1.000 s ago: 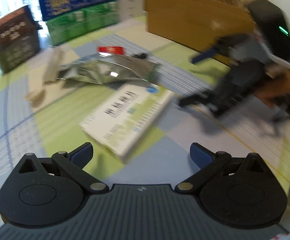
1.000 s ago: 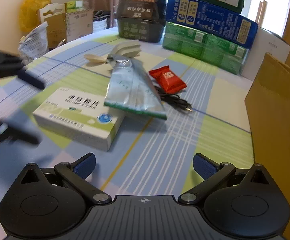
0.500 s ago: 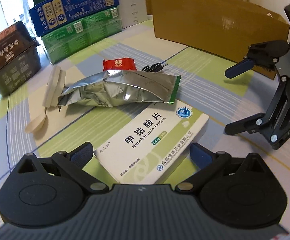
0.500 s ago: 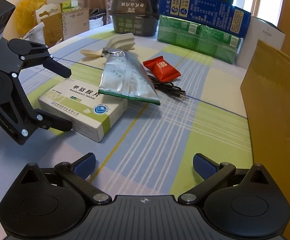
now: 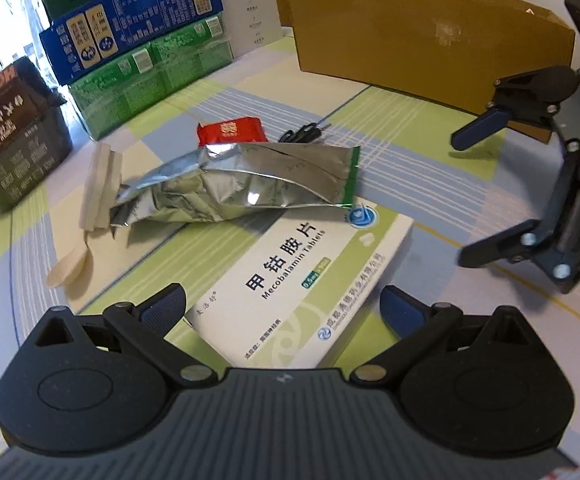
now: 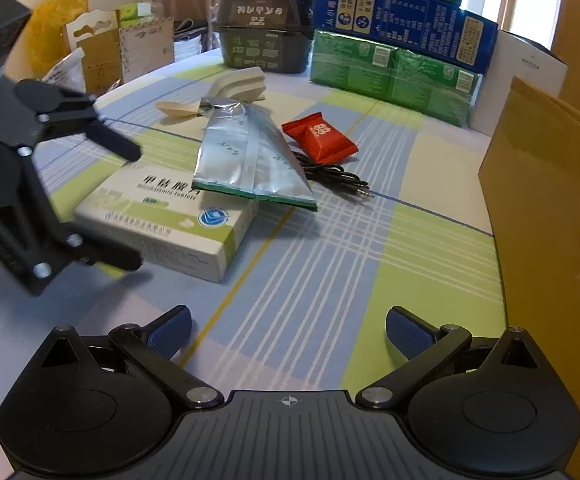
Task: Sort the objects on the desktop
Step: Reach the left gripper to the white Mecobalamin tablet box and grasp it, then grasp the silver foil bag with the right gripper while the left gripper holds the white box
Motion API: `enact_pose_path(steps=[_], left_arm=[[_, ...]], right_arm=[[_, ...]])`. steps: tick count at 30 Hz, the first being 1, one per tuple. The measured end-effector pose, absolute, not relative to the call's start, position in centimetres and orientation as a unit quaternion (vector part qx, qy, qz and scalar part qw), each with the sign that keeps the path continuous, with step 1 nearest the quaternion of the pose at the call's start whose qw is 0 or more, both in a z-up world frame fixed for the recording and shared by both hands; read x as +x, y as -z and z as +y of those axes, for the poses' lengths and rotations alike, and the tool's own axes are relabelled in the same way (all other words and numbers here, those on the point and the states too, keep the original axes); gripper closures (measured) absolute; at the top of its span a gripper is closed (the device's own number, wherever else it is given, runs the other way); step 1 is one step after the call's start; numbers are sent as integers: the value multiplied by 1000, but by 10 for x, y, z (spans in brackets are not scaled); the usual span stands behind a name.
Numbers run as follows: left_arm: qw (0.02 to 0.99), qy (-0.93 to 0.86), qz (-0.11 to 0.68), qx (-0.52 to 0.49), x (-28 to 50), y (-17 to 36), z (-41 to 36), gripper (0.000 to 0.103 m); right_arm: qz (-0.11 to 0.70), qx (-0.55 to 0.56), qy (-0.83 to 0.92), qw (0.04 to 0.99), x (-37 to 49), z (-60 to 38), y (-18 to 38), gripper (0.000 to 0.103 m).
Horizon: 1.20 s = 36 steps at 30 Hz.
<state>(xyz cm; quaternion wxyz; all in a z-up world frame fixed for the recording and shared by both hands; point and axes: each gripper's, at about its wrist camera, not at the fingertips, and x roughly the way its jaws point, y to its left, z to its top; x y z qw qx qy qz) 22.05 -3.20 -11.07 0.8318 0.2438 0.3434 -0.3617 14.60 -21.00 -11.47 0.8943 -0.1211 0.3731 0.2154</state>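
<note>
Here we hold the left gripper (image 5: 282,306) low over the near end of the white medicine box (image 5: 301,280), its two blue pads spread wide with the box's near end showing between them, touching nothing that we can see. The box lies flat on the checked tablecloth (image 6: 329,248). A crumpled silver foil pouch (image 5: 242,184) rests with its green-edged end over the far corner of the box. Behind the pouch sits a red candy wrapper (image 5: 232,130), and just beside that a coiled black cable (image 6: 333,178) with its plug pointing away. To the left of the pouch we see a stack of flat wooden sticks (image 5: 100,186) and a small wooden spoon (image 5: 68,270).

Our right gripper (image 6: 288,330) hangs above bare tablecloth, well apart from the box, fingers also spread and empty. A brown cardboard box (image 5: 429,36) stands at the right side of the table. Green and blue cartons (image 6: 393,44) are stacked along the far edge, next to a dark tub (image 6: 264,28).
</note>
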Motion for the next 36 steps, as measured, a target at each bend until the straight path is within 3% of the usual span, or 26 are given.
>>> enact_pose_path(steps=[4, 8, 15, 19, 23, 36], left_arm=[[826, 363, 377, 209, 212, 102, -34, 4], [812, 391, 395, 180, 196, 88, -37, 16], [818, 369, 386, 216, 203, 100, -60, 17], [814, 371, 396, 208, 210, 107, -70, 28], [814, 363, 406, 202, 202, 105, -68, 34], [869, 132, 469, 93, 204, 96, 20, 34]], right_arm=[[370, -115, -211, 897, 147, -215, 112, 2], [370, -111, -205, 899, 149, -219, 112, 2], [368, -116, -192, 903, 150, -225, 115, 2], [368, -107, -189, 904, 151, -227, 116, 2], [368, -105, -195, 903, 149, -228, 113, 2], [340, -117, -257, 897, 196, -179, 81, 2]])
